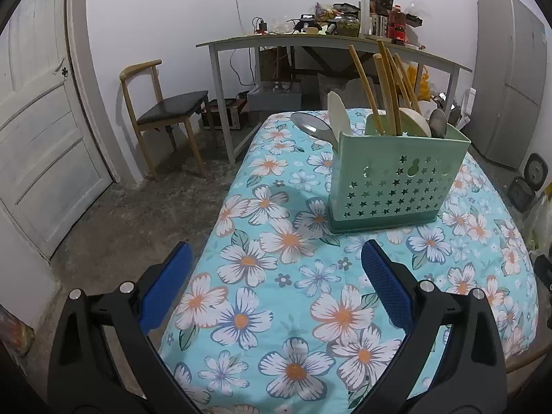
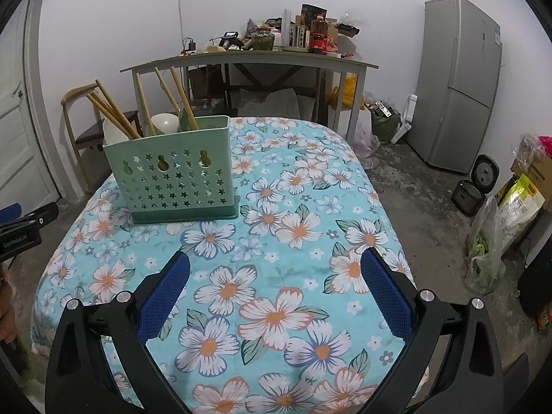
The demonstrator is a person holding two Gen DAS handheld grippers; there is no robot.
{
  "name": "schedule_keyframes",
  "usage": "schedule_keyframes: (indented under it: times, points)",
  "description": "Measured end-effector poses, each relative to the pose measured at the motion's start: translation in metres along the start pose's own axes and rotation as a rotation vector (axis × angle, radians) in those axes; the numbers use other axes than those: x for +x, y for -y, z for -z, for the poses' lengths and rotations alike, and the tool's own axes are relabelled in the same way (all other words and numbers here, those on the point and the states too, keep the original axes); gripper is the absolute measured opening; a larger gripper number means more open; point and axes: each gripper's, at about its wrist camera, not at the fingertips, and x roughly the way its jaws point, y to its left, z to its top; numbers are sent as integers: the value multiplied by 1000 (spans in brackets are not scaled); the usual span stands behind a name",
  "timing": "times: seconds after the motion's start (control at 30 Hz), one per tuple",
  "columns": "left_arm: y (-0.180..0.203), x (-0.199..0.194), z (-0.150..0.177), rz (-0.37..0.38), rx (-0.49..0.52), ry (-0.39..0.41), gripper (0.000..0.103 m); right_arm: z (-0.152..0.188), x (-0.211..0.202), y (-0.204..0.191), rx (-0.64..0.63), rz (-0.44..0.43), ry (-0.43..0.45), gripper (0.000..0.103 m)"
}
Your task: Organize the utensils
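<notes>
A green plastic utensil holder (image 1: 393, 179) with star cut-outs stands on the floral cloth (image 1: 283, 276). It holds several wooden chopsticks (image 1: 386, 86), white spoons (image 1: 339, 114) and a metal ladle (image 1: 310, 124). My left gripper (image 1: 276, 258) is open and empty, near the table's left edge, short of the holder. In the right wrist view the holder (image 2: 172, 179) stands at the far left with chopsticks (image 2: 145, 100) sticking up. My right gripper (image 2: 276, 269) is open and empty over the cloth (image 2: 310, 207), to the right of the holder. The left gripper (image 2: 24, 231) shows at the left edge.
A wooden chair (image 1: 165, 110) and a cluttered grey table (image 1: 310, 39) stand behind. A door (image 1: 38, 131) is at the left. A fridge (image 2: 459, 82), rice cookers (image 2: 476, 186) and bags (image 2: 490, 241) sit on the floor at the right.
</notes>
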Motion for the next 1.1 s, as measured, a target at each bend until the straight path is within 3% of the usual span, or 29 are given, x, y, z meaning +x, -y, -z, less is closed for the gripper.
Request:
schedule_keyframes:
  times: [1.1]
  points:
    - [5,-10,-4,-10,10,36,95,-8,-11,14,31,15,41,96]
